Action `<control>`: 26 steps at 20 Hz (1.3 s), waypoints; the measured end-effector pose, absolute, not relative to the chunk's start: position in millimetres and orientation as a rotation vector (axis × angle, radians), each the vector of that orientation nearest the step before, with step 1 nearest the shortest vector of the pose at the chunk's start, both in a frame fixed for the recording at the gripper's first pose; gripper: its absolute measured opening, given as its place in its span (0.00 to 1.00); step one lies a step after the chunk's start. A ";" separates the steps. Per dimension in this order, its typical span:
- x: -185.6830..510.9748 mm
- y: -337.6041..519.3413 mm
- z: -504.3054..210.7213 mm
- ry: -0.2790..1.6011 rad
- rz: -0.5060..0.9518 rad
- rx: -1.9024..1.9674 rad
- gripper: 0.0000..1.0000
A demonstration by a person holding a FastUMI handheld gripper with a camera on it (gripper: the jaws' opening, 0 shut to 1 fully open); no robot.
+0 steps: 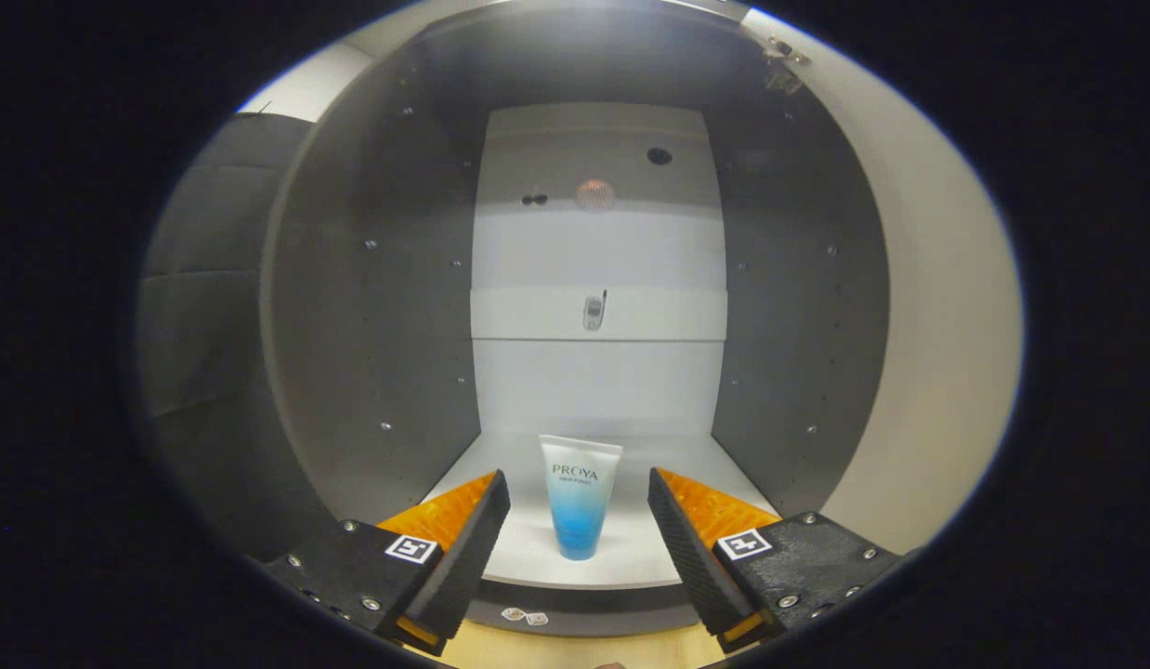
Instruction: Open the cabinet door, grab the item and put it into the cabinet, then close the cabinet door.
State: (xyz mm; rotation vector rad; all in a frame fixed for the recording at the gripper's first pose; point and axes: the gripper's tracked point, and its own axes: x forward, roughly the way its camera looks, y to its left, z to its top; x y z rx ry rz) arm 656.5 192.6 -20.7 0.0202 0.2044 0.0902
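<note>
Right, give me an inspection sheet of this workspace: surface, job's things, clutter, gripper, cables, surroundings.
Surface: pale cabinet floor, bare apart from the tube; a light wood strip shows below the cabinet's front edge.
Job's things: tube stands upright on its cap inside the open cabinet, white at the top, blue toward the cap. The door cannot be made out with certainty.
Clutter: nothing seen on the floor; a small metal fitting sits on the back panel above the tube.
Gripper: gripper open, fingers either side of the tube, not touching it.
Cables: nothing seen.
Surroundings: grey side walls with rows of holes, pale back panel, hinge hardware at the upper right.
</note>
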 end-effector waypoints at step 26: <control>341.7 153.0 40.7 0.059 0.138 0.082 0.93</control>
